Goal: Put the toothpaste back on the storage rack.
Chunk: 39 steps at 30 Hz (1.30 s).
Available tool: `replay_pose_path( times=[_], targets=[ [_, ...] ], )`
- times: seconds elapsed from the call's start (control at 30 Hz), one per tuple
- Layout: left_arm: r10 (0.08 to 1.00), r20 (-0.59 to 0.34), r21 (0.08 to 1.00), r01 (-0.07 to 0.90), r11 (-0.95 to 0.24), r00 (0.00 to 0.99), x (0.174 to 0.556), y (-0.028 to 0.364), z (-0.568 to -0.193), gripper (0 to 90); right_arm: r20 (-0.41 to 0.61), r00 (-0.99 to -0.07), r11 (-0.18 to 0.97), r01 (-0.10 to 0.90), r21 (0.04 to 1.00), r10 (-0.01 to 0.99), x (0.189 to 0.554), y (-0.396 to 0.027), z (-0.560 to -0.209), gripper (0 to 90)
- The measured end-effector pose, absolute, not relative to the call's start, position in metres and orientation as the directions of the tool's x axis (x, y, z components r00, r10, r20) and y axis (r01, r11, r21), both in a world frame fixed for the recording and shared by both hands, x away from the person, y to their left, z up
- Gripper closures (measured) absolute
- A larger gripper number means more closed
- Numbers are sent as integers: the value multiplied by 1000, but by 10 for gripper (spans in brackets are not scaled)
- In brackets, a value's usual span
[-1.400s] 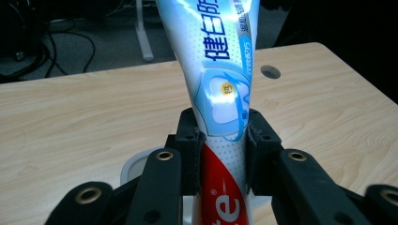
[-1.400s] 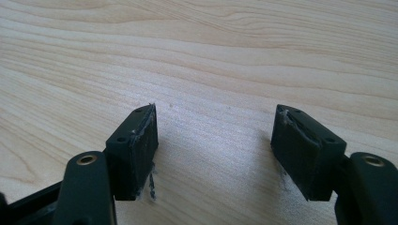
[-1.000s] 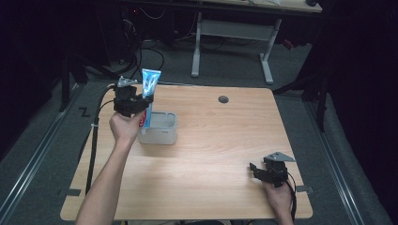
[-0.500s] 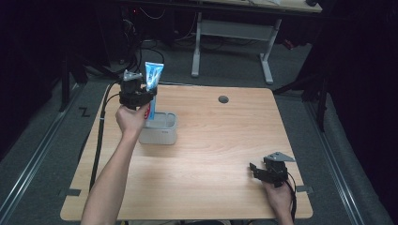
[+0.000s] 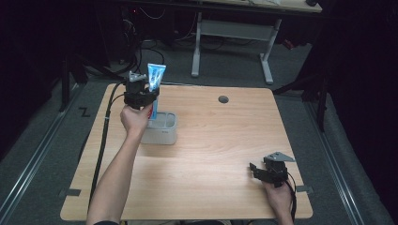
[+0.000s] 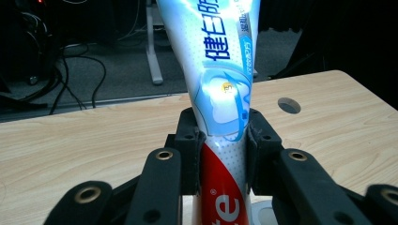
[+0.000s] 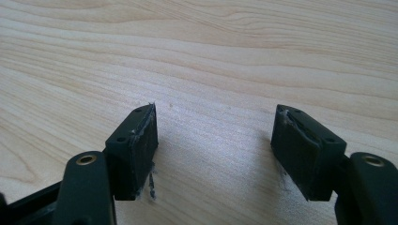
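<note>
1. A toothpaste tube is clamped between the two black jaws of the left gripper, as is seen in the left gripper view, where the pads press on both sides of the tube at the join of its blue-and-white and red parts.
2. The tube is held upright, with its flat crimped end uppermost; in the high view it is seen above the far left part of the wooden table.
3. A small pale grey container is seen on the table just below the left gripper, and the tube's lower end is placed at or within its far rim; whether it touches the bottom cannot be told.
4. The right gripper is held low over the near right corner of the table, well apart from the container.
5. Its jaws are spread wide, and bare wood grain is seen between the pads in the right gripper view.
6. A round cable hole is set in the far part of the tabletop.
</note>
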<state>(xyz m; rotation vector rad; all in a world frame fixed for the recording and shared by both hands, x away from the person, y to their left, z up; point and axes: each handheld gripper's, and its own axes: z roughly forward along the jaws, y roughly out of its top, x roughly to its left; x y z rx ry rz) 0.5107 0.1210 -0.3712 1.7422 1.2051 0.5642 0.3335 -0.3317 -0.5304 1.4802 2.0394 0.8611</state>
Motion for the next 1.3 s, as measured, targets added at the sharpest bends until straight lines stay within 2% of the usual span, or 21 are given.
replay_pose_path(
  times=[1.3],
  targets=[
    [894,-97,837,521,-164,437,513,116,-385,695,-14,-307,222,653,724,952,334,-332,-530,321]
  ],
)
